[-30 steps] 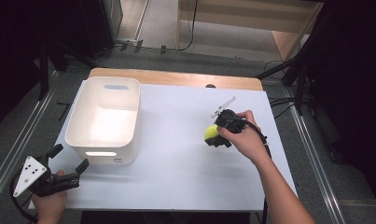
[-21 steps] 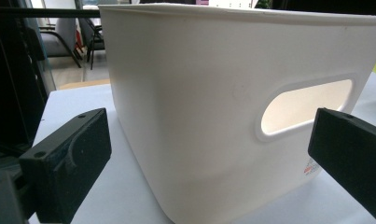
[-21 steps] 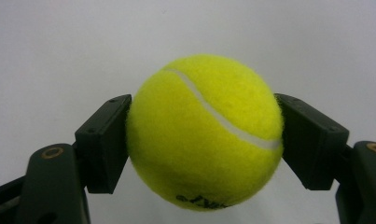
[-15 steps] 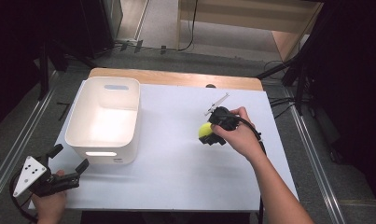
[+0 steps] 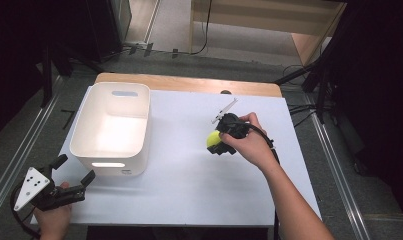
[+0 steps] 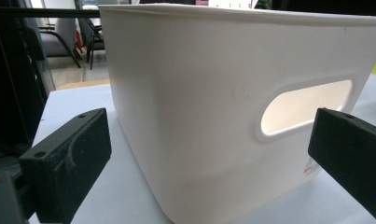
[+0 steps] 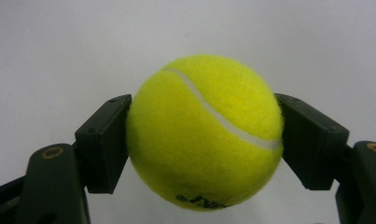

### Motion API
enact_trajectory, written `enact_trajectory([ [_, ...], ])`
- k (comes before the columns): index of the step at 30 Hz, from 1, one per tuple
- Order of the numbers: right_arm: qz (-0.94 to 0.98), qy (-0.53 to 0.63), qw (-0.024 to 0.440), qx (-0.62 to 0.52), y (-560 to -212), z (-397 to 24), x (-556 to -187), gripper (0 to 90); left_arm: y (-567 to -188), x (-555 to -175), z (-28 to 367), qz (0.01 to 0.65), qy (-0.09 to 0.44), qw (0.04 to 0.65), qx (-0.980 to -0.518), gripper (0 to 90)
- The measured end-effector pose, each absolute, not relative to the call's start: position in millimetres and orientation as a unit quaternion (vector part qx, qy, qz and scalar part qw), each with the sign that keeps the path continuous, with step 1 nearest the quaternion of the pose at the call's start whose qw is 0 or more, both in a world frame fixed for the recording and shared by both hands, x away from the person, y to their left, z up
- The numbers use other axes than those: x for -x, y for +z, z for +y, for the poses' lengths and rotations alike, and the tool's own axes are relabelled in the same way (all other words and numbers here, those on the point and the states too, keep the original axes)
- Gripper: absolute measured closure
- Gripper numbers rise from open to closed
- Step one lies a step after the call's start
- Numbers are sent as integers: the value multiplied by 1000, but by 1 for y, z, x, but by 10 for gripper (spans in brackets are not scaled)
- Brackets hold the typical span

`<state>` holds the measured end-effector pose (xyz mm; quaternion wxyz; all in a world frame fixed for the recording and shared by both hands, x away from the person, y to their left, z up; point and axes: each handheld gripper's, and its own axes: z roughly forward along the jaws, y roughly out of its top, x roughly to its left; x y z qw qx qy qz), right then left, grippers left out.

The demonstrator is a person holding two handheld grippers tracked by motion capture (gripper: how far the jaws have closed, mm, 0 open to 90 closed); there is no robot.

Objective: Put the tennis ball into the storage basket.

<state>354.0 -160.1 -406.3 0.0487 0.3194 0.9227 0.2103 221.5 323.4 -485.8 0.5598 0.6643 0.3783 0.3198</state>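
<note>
A yellow-green tennis ball (image 7: 205, 133) sits squeezed between the two black jaws of my right gripper (image 7: 204, 140), just above the white table. In the high view the ball (image 5: 212, 139) pokes out to the left of the right gripper (image 5: 216, 144), mid-table toward the right, with a hand wrapped round the tool. My left gripper (image 5: 71, 172) rests at the table's front left corner, jaws wide apart and nothing between them. In the left gripper view its fingers (image 6: 69, 154) frame the near wall of a white bin (image 6: 232, 93).
The white bin (image 5: 84, 135) with handle slots stands at the left of the table, its inside bare. A wooden strip (image 5: 189, 85) runs along the table's far edge. Metal rails and cables lie on the floor either side.
The right gripper has carried the ball a little to the left and nearer the front of the table. The left gripper has stayed put.
</note>
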Motion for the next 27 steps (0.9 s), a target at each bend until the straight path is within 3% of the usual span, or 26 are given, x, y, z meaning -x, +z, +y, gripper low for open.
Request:
enact_trajectory([
  [27, 936, 210, 47, -280, -389, -119, -358, 227, -486, -222, 324, 379, 318, 563, -662, 0],
])
